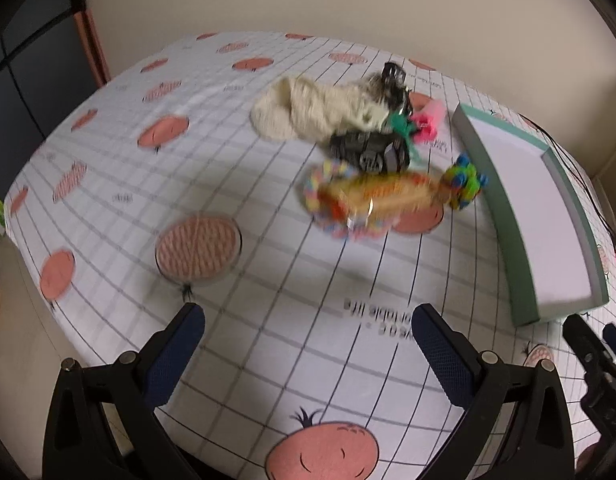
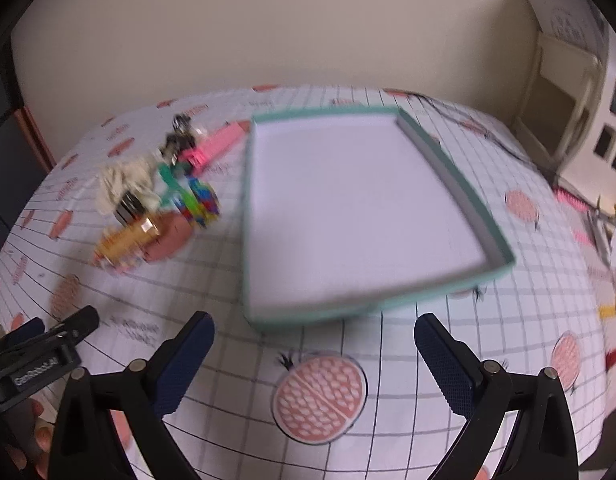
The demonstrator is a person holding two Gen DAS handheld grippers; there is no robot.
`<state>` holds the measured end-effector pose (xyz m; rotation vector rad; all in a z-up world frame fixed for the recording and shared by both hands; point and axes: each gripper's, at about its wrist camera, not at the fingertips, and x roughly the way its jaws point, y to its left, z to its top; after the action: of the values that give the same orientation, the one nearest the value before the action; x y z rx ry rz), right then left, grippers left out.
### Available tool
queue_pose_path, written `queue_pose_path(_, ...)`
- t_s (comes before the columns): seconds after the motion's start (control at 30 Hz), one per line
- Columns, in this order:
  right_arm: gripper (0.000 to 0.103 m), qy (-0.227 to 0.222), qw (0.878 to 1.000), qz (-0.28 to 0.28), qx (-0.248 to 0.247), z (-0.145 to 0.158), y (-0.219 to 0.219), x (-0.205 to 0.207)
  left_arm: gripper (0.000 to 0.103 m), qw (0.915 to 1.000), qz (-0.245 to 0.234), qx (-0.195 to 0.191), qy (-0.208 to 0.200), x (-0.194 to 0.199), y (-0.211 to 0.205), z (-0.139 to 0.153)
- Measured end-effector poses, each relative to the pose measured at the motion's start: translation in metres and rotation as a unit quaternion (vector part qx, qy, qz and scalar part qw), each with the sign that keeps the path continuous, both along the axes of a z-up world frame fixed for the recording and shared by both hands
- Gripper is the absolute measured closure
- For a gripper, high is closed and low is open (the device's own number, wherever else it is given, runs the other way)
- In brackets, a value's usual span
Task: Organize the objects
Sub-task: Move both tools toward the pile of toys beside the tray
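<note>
Table (image 1: pixel 228 320): wide top under a white grid cloth printed with pink fruit, all of it smeared by motion blur.
Tray (image 2: pixel 459 184): big shallow box, mint-green walls, plain white floor with nothing in it, sitting on the right half of the table, straight ahead of the right gripper.
Pile: the loose things are bunched just left of the tray, touching and overlapping one another.
Cream cloth (image 1: pixel 304 108): crumpled knit, at the far side of the pile.
Snack packet (image 1: pixel 387 194): orange-gold wrapper, lying over a pastel braided ring (image 1: pixel 319 200) at the near edge.
Black toy (image 1: pixel 367 148): dark, wheeled by the look of it, in the pile's middle; too blurred to say more.
Block toy (image 1: pixel 463 184): green, blue and yellow, nearest the tray wall.
Pink piece (image 1: pixel 425 120): beside a small green item, at the far right of the pile.
Left gripper (image 1: pixel 308 340): low over the near table, fingers spread wide, nothing between them, pile well ahead.
Right gripper (image 2: pixel 313 344): also spread and holding nothing, tray's near wall just beyond the tips.
</note>
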<state>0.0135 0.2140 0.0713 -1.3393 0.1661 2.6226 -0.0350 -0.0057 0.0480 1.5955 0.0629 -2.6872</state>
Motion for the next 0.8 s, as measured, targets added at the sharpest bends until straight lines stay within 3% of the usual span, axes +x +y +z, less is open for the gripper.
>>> queue_pose_path(0.37,0.002,-0.008,0.998,0.063,-0.003,0.045,-0.020,-0.059,0.000,0.9995,-0.003,0.021,-0.022,-0.048,-0.013,0.033)
queue_pose_path(0.53,0.004,-0.014,0.996,0.090,-0.006,0.046,-0.032,-0.081,0.000,0.9978,0.016,0.047,-0.044,-0.066,-0.018,0.029)
queue_pose_path(0.8,0.013,-0.042,0.992,0.115,-0.013,0.034,-0.042,-0.118,0.000,0.9972,0.018,0.043,-0.057,-0.092,-0.013,0.025)
